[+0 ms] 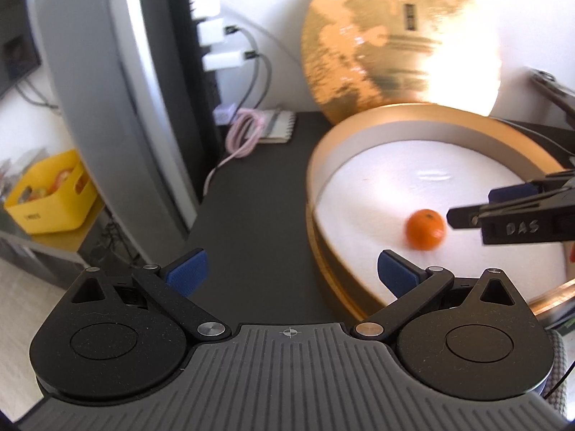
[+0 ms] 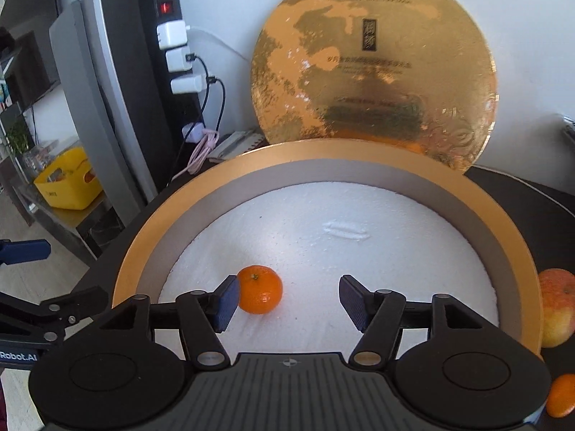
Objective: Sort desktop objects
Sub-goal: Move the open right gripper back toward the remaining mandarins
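Right tongs (image 2: 287, 301) are hanging spread over the round box (image 2: 323, 154), tangerine (image 2: 259, 289) sitting loose by the left pad; left tongs (image 1: 291, 273) are spread too.

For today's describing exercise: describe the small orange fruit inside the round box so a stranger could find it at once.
Find the round gold-rimmed box with the white foam floor. On that foam, near the front edge, sits one small mandarin. It is the only fruit inside the box; the apple and another orange fruit lie outside its rim.
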Motion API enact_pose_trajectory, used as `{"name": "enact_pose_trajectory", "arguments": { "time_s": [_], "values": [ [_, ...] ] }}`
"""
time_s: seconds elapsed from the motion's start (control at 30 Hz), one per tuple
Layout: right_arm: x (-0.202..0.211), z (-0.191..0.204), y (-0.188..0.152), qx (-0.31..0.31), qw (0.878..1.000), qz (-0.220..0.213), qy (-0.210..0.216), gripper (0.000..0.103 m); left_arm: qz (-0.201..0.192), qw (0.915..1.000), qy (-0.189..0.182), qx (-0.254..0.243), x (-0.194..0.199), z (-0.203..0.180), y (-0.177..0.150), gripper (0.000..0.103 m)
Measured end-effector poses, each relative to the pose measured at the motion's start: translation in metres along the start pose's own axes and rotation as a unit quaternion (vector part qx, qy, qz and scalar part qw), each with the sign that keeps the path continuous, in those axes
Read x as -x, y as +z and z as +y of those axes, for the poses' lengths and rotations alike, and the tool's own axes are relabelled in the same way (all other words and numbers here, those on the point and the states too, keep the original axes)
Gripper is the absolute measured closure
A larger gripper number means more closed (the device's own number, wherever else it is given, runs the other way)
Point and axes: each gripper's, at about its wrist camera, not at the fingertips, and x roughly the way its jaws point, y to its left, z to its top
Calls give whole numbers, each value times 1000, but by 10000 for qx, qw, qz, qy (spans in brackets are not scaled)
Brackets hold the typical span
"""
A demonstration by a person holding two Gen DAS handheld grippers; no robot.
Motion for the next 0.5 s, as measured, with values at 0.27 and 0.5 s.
{"name": "enact_pose_trajectory", "arguments": {
  "time_s": [0.27, 0.5],
  "values": [
    [67, -48, -23, -295, 9971, -19, -707, 41, -38, 9973, -549, -492, 13, -55, -2, 0],
    [101, -100, -58, -914, 9857, -92, -1412, 36, 61, 9901, -1040, -941, 9, -110, 0, 0]
  ]
}}
